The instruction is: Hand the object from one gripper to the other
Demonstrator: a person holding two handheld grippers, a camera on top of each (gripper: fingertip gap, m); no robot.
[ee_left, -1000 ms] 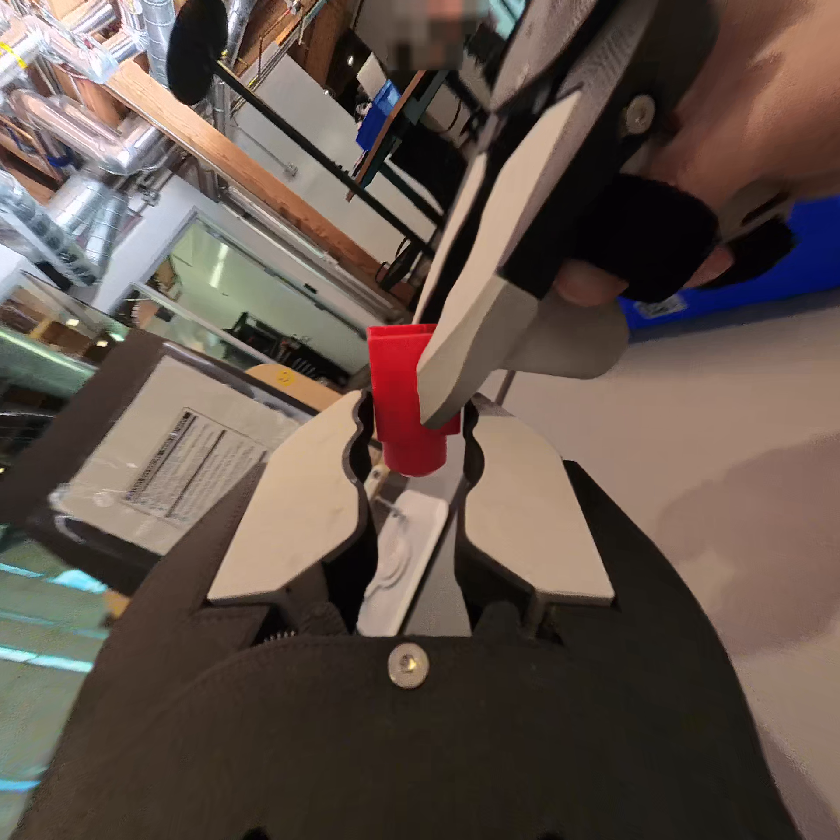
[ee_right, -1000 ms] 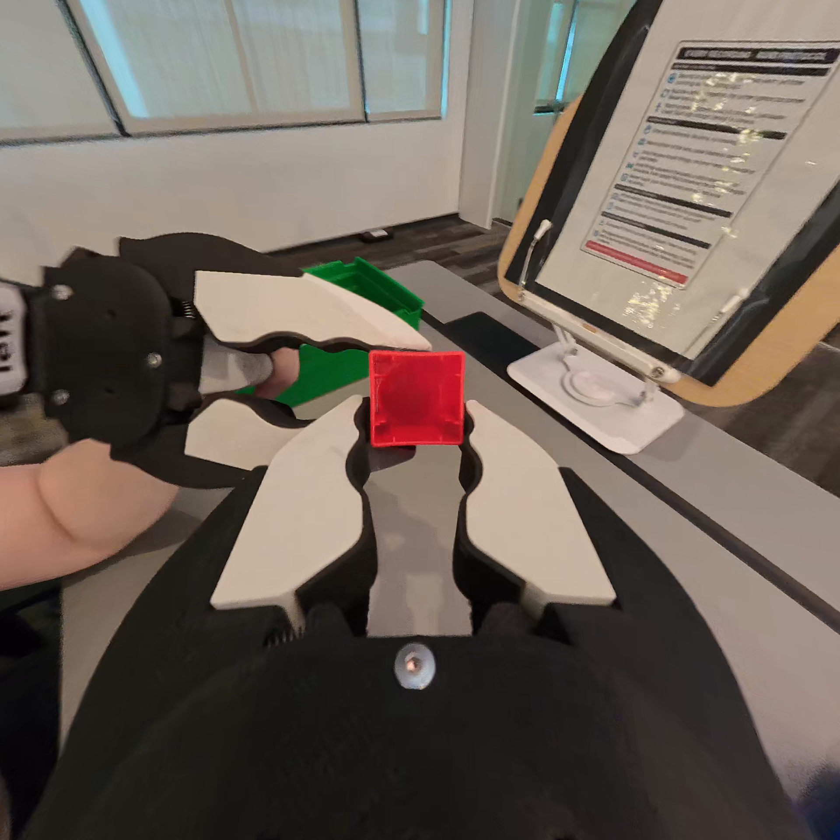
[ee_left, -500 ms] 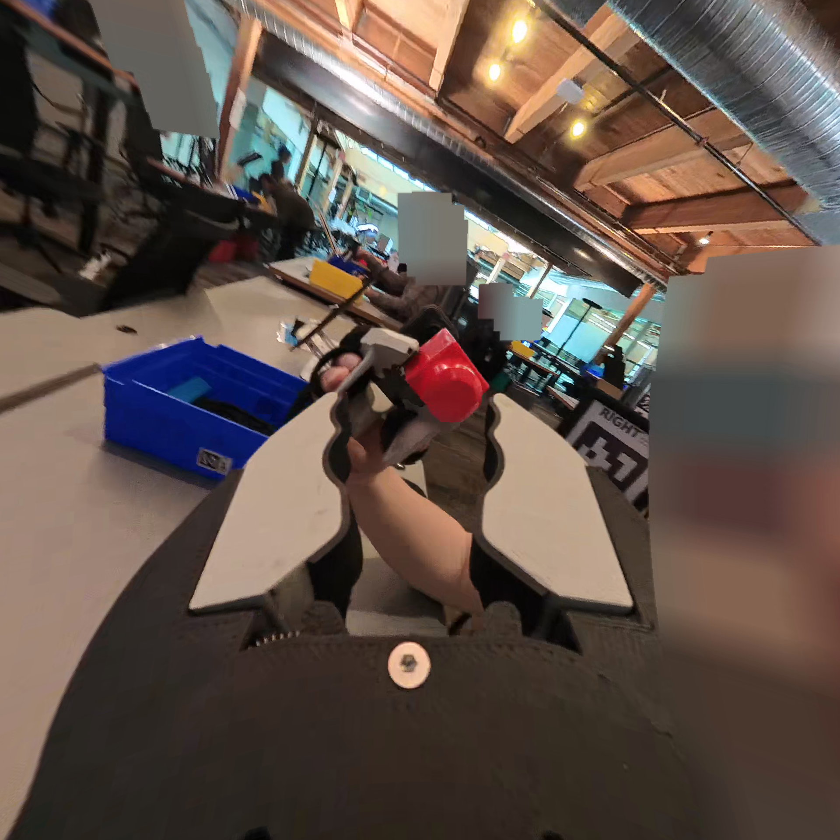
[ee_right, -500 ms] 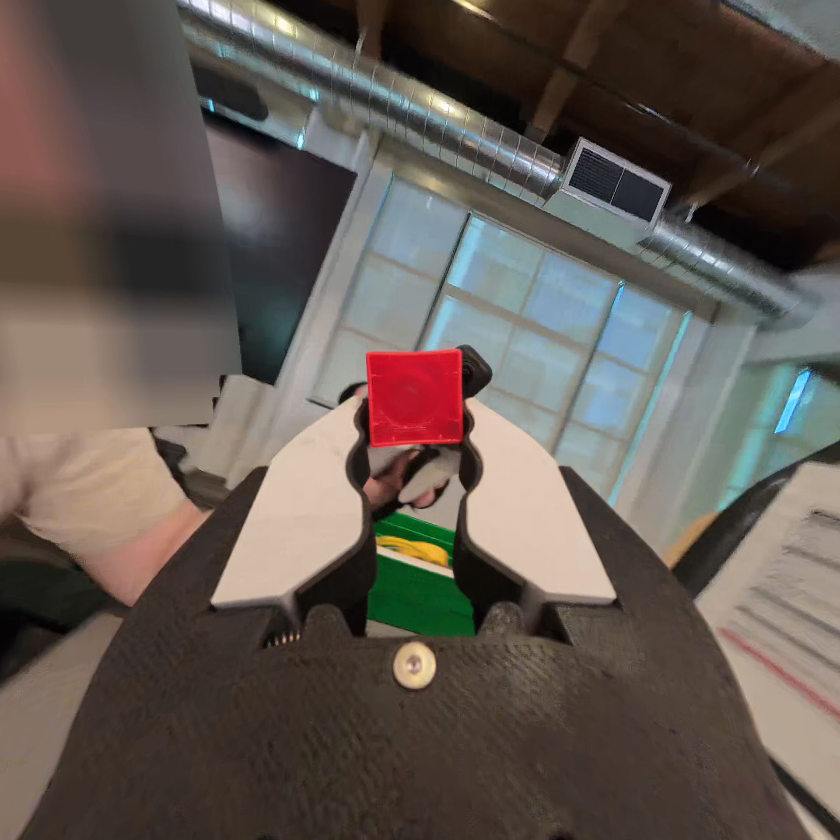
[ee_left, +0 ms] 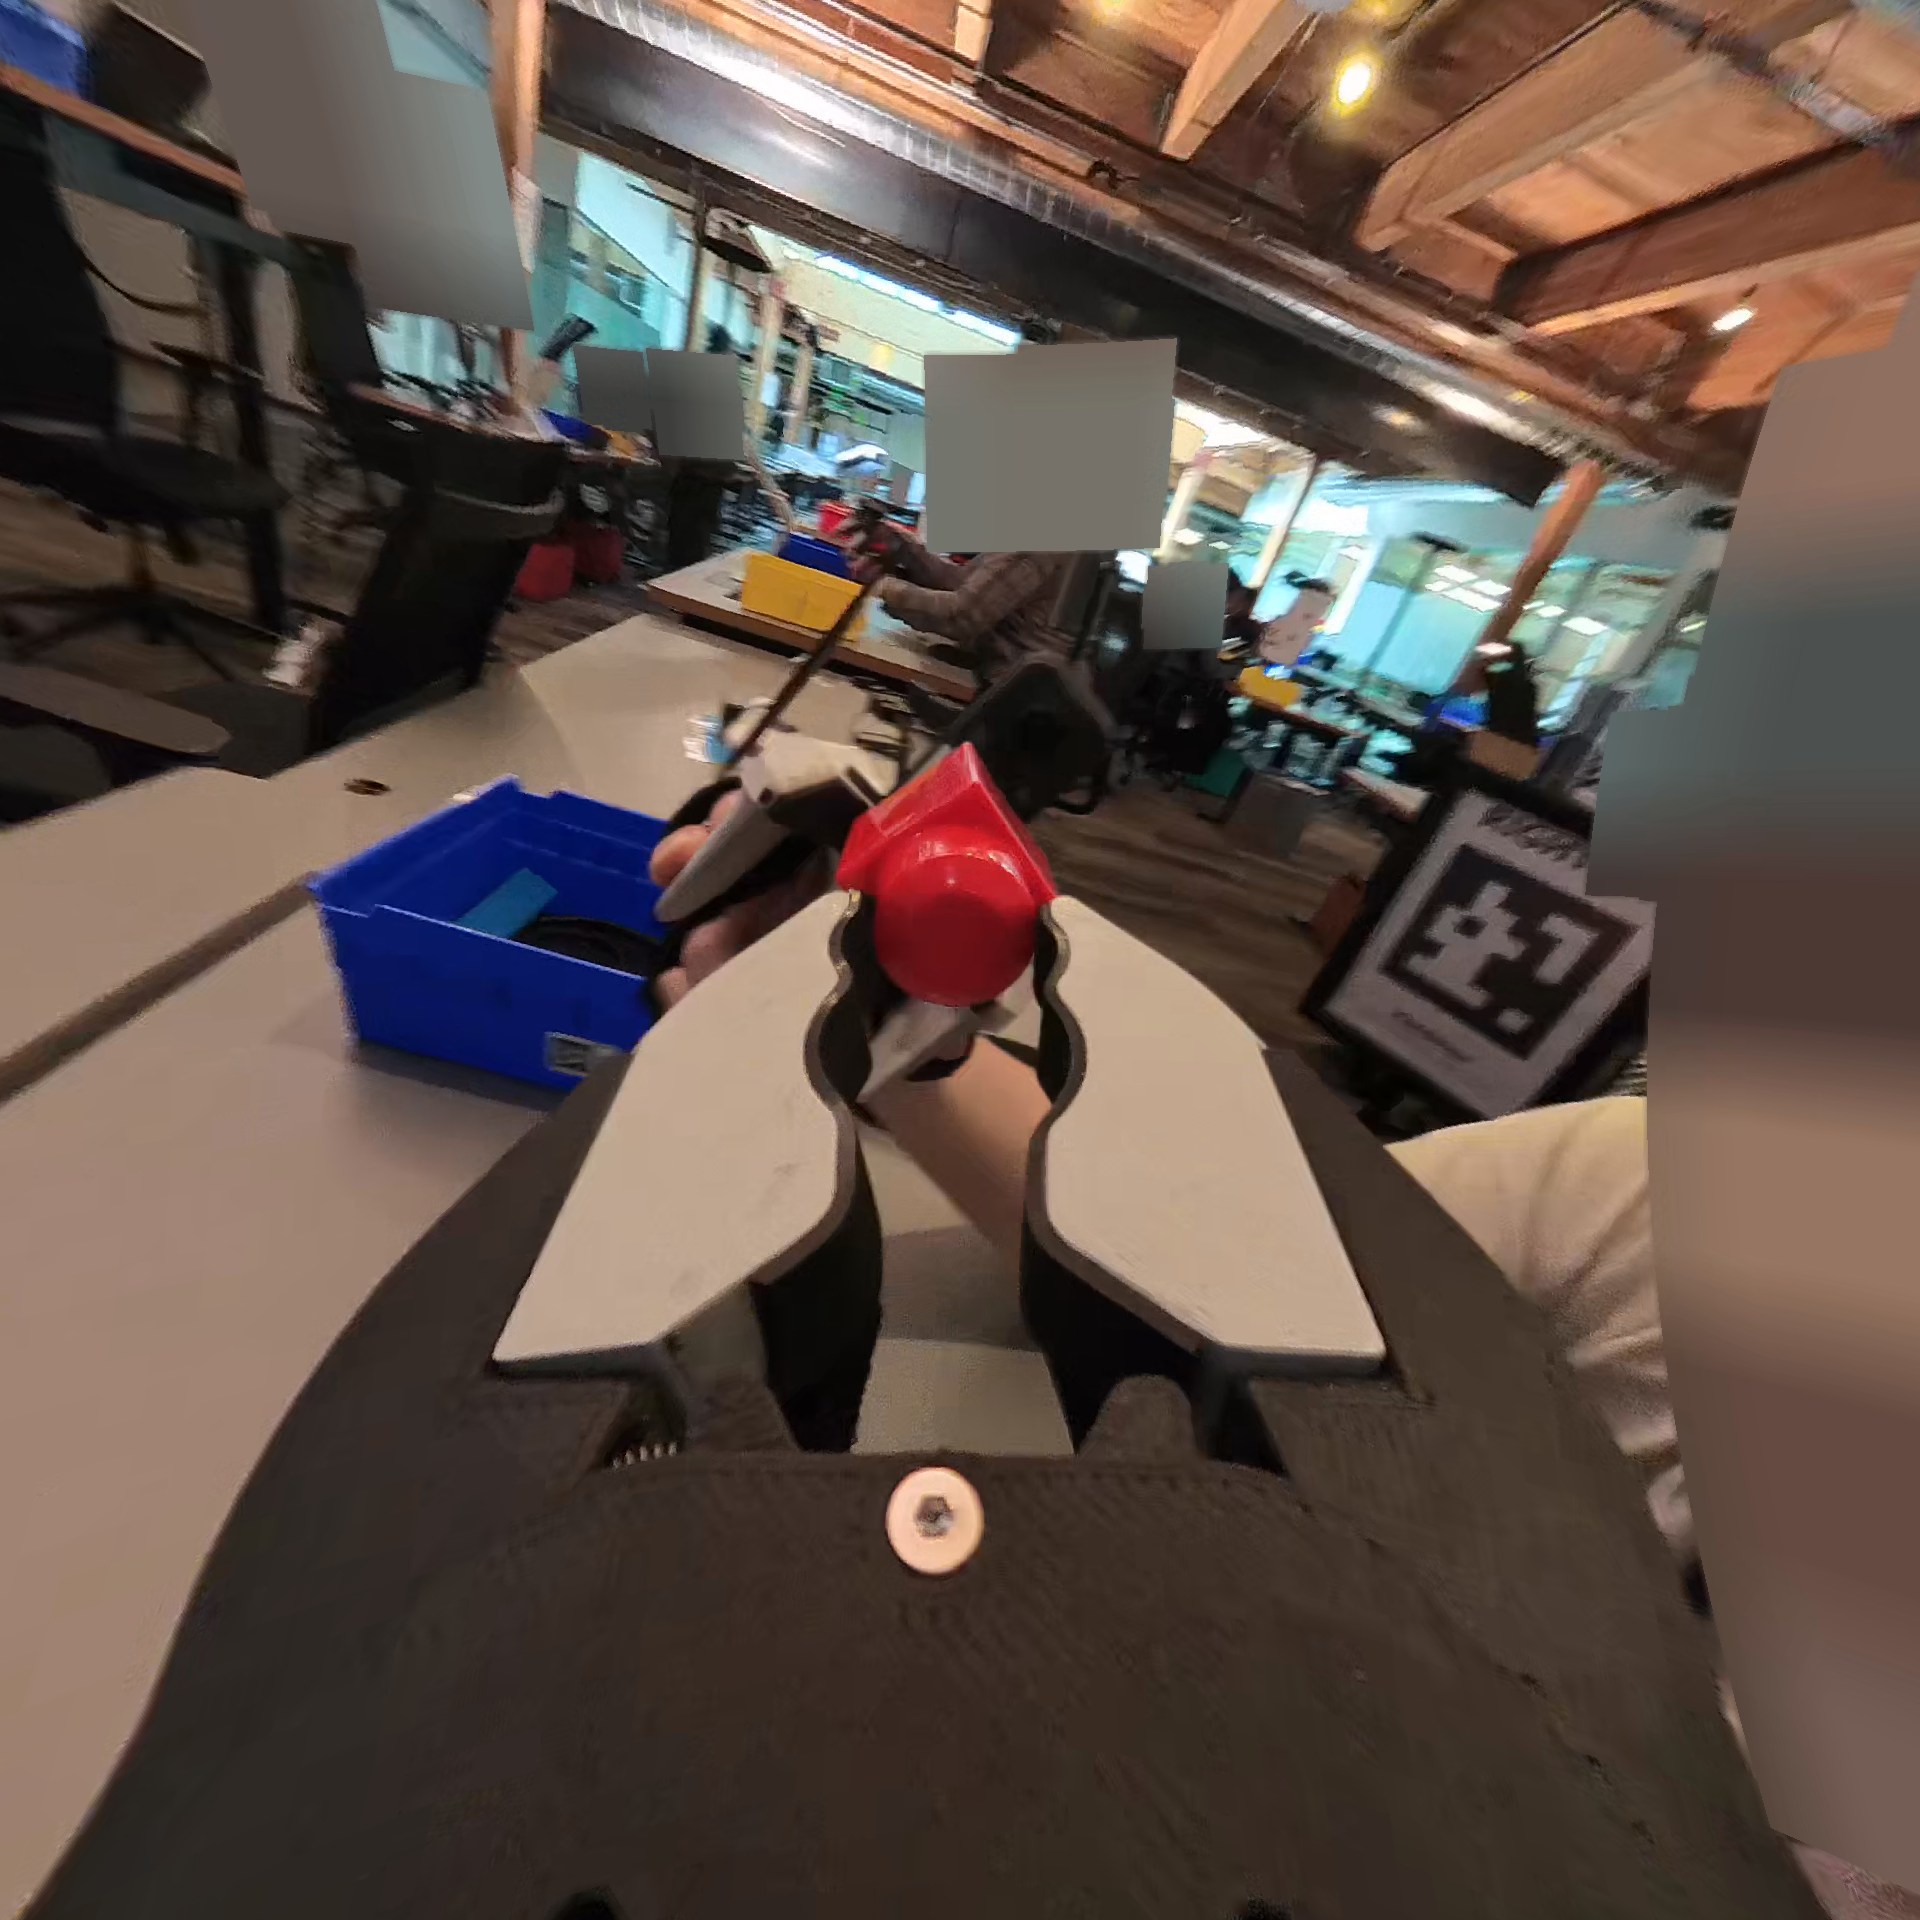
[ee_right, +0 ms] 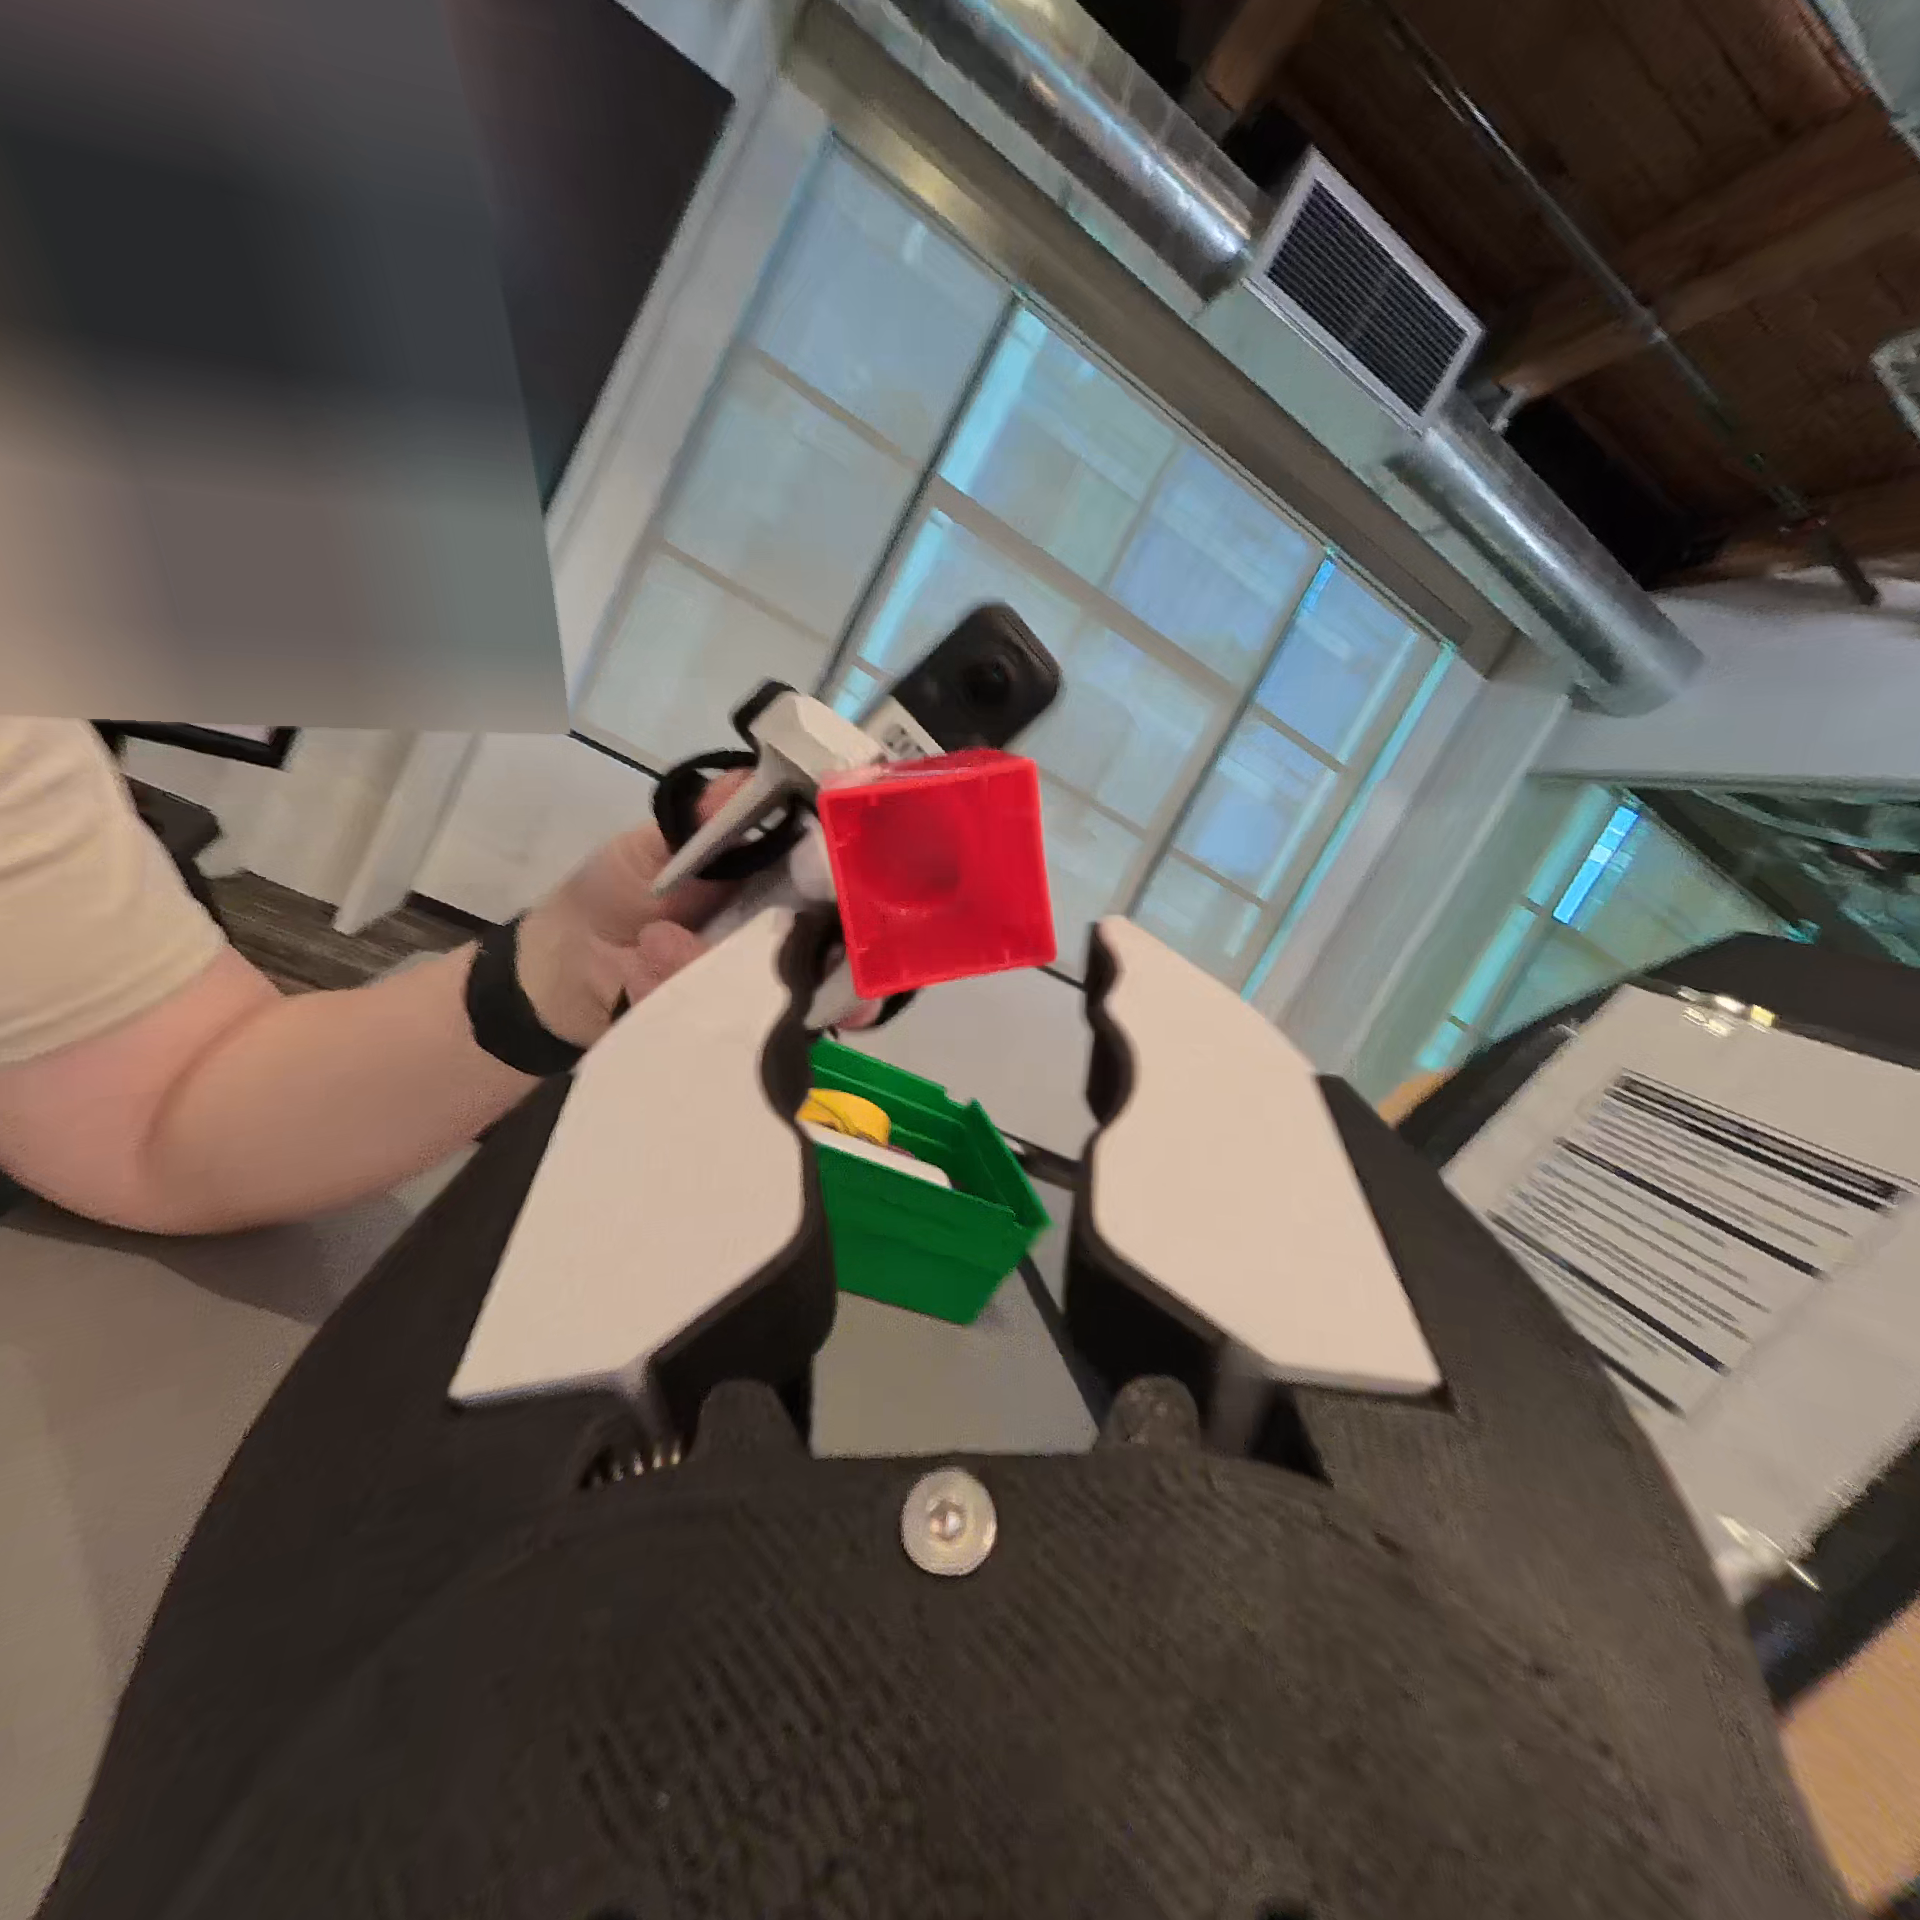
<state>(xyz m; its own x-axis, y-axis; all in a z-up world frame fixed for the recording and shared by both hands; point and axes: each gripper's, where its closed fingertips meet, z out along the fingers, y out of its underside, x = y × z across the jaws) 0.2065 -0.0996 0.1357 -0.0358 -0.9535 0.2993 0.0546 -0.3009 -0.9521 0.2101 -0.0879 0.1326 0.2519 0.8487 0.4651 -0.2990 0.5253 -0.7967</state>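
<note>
Since half a second ago the swap has basically happened: my left gripper has closed in and my right gripper has spread apart. The red plastic piece now sits pinched between the left fingertips, rounded end pointing back at that camera, up in the air above the grey table. So left jaws are clenched on the piece.

From the right wrist view the same piece shows its square hollow end, tilted a bit. There's a clear gap between it and my right-hand finger. On the other side it overlaps the fingertip, so I can't tell if it touches there. Right jaws are released either way.

In the left wrist view the right gripper's two fingers show behind the piece, one above and one below it, spread.

Other stuff around:
- blue bin on the table, left of the piece
- green bin on the table, seen between the right fingers
- black-and-white marker board off to the right
- hand with a black wrist strap holding the left gripper
</note>
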